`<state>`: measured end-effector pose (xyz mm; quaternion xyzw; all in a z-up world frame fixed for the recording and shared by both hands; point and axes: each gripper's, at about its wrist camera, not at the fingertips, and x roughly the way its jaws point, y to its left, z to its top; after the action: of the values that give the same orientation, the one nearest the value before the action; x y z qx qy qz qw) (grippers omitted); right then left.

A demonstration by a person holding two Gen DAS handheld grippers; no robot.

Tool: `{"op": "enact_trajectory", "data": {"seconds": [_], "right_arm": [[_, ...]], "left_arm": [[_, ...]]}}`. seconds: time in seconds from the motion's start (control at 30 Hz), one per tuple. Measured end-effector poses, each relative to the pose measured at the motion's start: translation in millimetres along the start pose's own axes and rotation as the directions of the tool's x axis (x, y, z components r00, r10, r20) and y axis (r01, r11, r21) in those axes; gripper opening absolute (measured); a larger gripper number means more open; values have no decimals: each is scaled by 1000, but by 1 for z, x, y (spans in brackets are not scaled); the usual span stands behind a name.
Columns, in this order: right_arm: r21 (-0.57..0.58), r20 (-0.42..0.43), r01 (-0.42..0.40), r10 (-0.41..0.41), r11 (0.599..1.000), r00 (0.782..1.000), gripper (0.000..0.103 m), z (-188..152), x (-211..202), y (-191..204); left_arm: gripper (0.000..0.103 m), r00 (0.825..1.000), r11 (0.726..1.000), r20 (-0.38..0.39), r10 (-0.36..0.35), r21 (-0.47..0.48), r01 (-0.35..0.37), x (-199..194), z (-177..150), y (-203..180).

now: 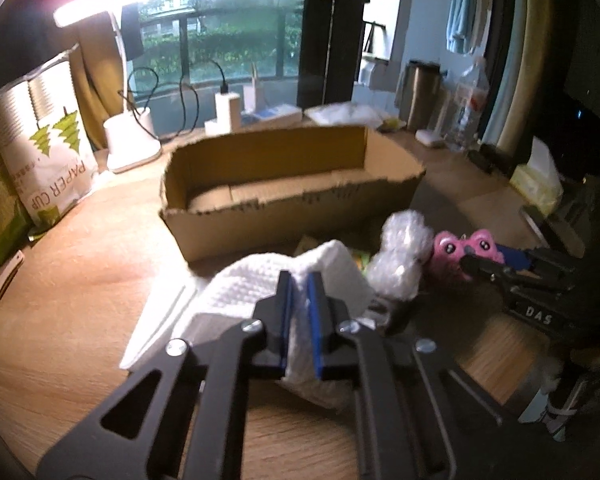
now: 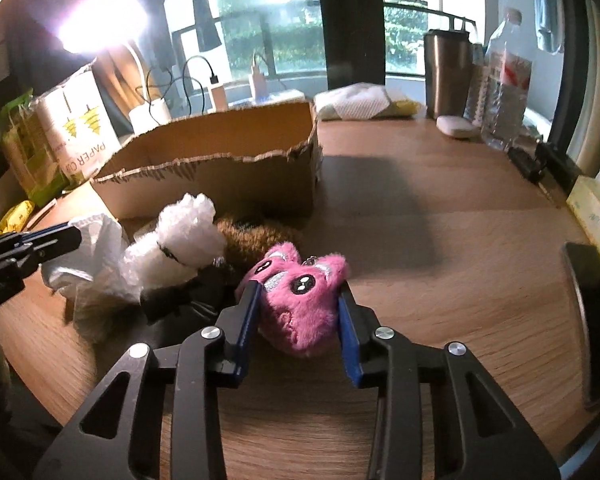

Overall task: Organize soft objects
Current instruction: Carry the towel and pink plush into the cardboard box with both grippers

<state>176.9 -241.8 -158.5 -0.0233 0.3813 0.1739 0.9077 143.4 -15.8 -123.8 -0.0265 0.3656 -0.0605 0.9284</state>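
Note:
My left gripper (image 1: pixel 300 284) is shut on a white cloth (image 1: pixel 284 280) and holds it just above the wooden table, in front of an open cardboard box (image 1: pixel 292 192). The cloth also shows in the right wrist view (image 2: pixel 88 264). My right gripper (image 2: pixel 298 296) has its jaws around a pink plush toy (image 2: pixel 300 304) lying on the table; both blue pads touch its sides. A wad of bubble wrap (image 2: pixel 180 240) and a brown furry thing (image 2: pixel 256 240) lie between cloth and plush. The box (image 2: pixel 220 172) looks empty.
A paper-cup pack (image 1: pixel 56 152) and a lit desk lamp (image 1: pixel 132 144) stand at the left. A steel tumbler (image 2: pixel 446 72), a water bottle (image 2: pixel 504 92) and a white case (image 2: pixel 456 126) stand at the back right. A tissue pack (image 2: pixel 596 216) is at the right edge.

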Motion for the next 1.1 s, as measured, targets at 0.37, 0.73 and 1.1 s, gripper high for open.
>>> {"op": "enact_trajectory", "data": {"seconds": [0.37,0.73,1.1], "right_arm": [[-29,101,35,-32,999,994,38,21,-27,1],[-67,169,28,-16,997,985,38,45,-42,10],[-124,217,21,6,992,976,38,72,-45,10]], "left_arm": [[8,994,998,107,-31,-48,37,-36,24,12],[8,975,996,217,-42,-63,56,-61,47,19],[8,951,996,304,-49,-61,71,-62,75,17]]}}
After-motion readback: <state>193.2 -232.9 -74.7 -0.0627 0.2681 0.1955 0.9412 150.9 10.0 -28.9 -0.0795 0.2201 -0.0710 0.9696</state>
